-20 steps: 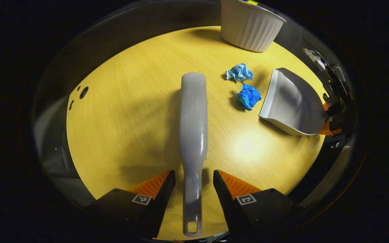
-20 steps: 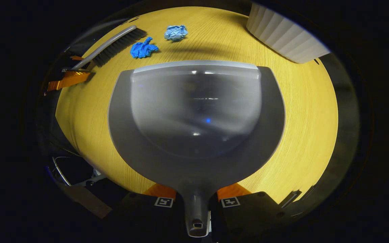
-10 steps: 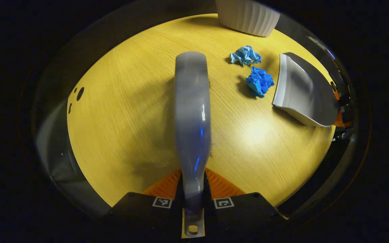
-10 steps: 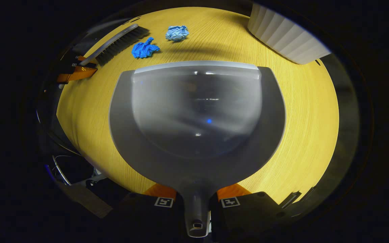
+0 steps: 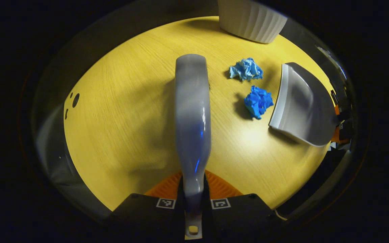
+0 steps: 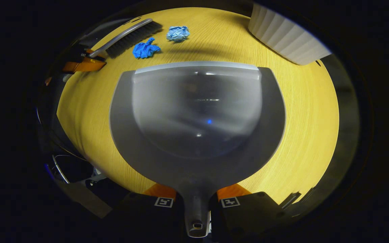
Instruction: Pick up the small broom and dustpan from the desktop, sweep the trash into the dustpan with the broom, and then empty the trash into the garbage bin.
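In the left gripper view my left gripper (image 5: 193,189) is shut on the handle of the grey broom (image 5: 192,114), which points away over the yellow table. Two crumpled blue paper balls (image 5: 247,69) (image 5: 258,102) lie to its right, just in front of the grey dustpan (image 5: 301,106). In the right gripper view my right gripper (image 6: 197,197) is shut on the dustpan's handle, the dustpan (image 6: 198,121) resting low over the table with its lip facing the paper balls (image 6: 145,49) (image 6: 177,33). The broom (image 6: 130,33), bristles down, and the left gripper (image 6: 83,64) sit at the far left.
A white ribbed garbage bin (image 5: 250,18) stands at the table's far edge, beyond the paper; it is at the upper right in the right gripper view (image 6: 285,35). The round yellow tabletop (image 5: 120,111) has small holes (image 5: 74,100) at its left side.
My left gripper went from open around the broom handle to shut on it, and the broom lifted and shifted slightly toward the paper balls. The dustpan stayed put in my right gripper.
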Available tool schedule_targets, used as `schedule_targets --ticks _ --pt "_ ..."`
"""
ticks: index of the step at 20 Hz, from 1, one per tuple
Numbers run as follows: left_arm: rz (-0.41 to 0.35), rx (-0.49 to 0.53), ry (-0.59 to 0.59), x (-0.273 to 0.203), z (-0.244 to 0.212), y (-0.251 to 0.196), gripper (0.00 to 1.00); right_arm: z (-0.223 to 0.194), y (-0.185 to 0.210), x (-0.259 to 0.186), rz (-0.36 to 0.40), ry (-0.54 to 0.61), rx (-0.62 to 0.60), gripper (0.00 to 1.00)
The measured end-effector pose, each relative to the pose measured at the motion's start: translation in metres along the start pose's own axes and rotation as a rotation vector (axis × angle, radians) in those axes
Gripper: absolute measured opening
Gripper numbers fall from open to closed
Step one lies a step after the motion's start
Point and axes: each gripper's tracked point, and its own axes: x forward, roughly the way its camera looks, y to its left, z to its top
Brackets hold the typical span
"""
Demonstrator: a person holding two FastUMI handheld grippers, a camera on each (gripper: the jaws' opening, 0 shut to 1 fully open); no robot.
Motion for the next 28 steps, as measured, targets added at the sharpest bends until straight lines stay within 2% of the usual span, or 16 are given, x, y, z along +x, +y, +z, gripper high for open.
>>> schedule_targets --ticks 2,5,6,7,8,9,10,16,17,19,20,22,25,27,28 --pt "0.001 0.032 0.014 0.002 0.009 -0.008 0.23 -0.001 0.000 0.000 0.004 0.006 -0.017 0.36" --pt "-0.026 0.067 0.012 0.003 0.019 -0.027 0.23 -0.003 0.001 -0.001 0.013 0.014 -0.111 0.36" --pt "-0.039 0.079 0.012 0.003 0.020 -0.032 0.23 -0.002 0.002 -0.001 0.013 0.015 -0.130 0.41" --pt "-0.055 0.093 0.010 0.002 0.023 -0.040 0.23 0.000 0.002 -0.001 0.010 0.019 -0.125 0.36" --pt "-0.075 0.109 0.008 0.000 0.024 -0.046 0.23 -0.001 0.002 -0.001 0.010 0.018 -0.123 0.41" --pt "-0.092 0.131 0.005 -0.002 0.028 -0.054 0.23 0.000 0.002 -0.001 0.010 0.016 -0.125 0.41" --pt "-0.109 0.155 0.004 -0.003 0.027 -0.057 0.23 -0.001 0.001 -0.001 0.011 0.015 -0.125 0.36" --pt "-0.217 0.289 -0.020 -0.007 0.027 -0.093 0.23 0.000 0.001 -0.001 0.014 0.012 -0.129 0.36" --pt "-0.238 0.312 -0.019 -0.008 0.026 -0.096 0.23 0.000 0.001 -0.001 0.015 0.011 -0.130 0.30" --pt "-0.267 0.336 -0.018 -0.012 0.023 -0.097 0.23 0.002 0.002 -0.001 0.016 0.010 -0.131 0.30" --pt "-0.276 0.334 -0.010 -0.014 0.020 -0.097 0.23 0.001 0.002 -0.001 0.017 0.009 -0.131 0.36" --pt "-0.284 0.329 0.010 -0.019 0.012 -0.090 0.27 0.002 0.002 -0.001 0.017 0.009 -0.130 0.36" --pt "-0.270 0.307 -0.001 -0.029 0.007 -0.069 0.23 0.001 0.001 0.000 0.015 0.009 -0.129 0.36" --pt "-0.228 0.257 -0.044 -0.026 0.026 -0.055 0.23 0.002 0.001 -0.001 0.011 0.009 -0.126 0.36" --pt "-0.203 0.243 -0.067 -0.022 0.042 -0.047 0.27 0.003 0.002 -0.001 0.010 0.009 -0.126 0.36"
